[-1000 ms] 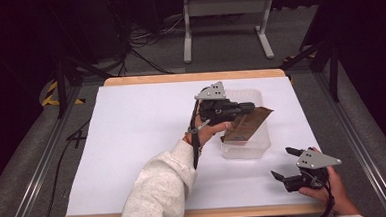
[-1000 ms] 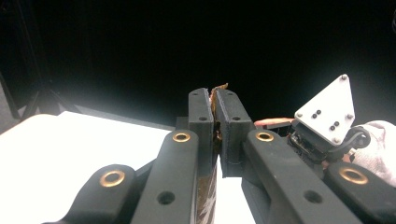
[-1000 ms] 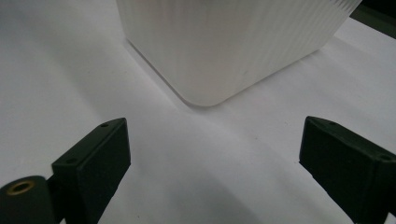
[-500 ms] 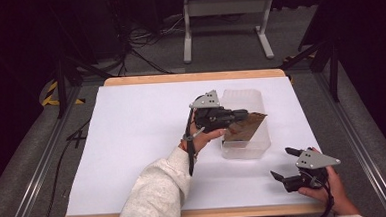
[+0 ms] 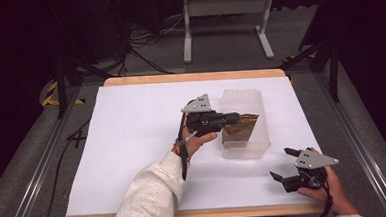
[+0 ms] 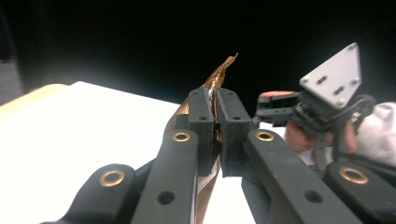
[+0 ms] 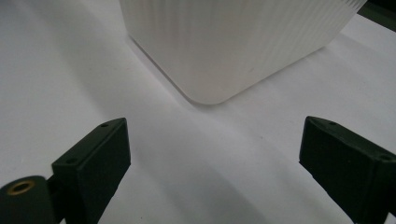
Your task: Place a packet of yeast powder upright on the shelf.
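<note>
Under dark room, white tabletop (image 5: 132, 141)

1. A table (image 5: 131, 121) is seen in the high view. Its top is covered in white.
2. A light wooden edge (image 5: 189, 77) is shown along the far side and the near side of the table.
3. A see-through plastic box (image 5: 255, 145) is set on the white top, toward the right side.
4. The box (image 7: 233, 42) is seen with ribbed walls and a round corner, flat on the white top.
</note>
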The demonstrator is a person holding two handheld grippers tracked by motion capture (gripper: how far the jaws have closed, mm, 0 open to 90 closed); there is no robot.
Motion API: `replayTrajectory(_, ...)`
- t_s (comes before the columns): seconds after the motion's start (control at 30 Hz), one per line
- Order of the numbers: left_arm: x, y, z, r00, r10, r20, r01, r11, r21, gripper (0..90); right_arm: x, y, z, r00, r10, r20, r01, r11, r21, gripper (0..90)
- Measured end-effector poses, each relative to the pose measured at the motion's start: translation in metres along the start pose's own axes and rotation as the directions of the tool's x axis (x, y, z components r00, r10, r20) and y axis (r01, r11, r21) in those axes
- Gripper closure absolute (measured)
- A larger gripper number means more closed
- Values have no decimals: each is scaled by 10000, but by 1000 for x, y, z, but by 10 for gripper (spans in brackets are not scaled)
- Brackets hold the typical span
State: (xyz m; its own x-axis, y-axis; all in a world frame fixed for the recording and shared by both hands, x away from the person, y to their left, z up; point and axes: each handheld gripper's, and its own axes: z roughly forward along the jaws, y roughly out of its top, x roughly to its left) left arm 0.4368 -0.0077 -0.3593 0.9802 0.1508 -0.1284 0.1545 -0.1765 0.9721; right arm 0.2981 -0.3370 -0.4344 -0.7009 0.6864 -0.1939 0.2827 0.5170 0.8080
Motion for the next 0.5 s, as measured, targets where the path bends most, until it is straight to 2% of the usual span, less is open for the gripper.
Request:
replayTrajectory(0.27,1,-2,-6,9999,-25,-108,26,9999,104,858,0,0,1,10000,5,-17,-5,10000,41,93)
replayTrajectory(0.5,1,-4,-5,9998,-178,-124,177,9998,-37,852,0,0,1,10000,47,54,-47,10000,23,94)
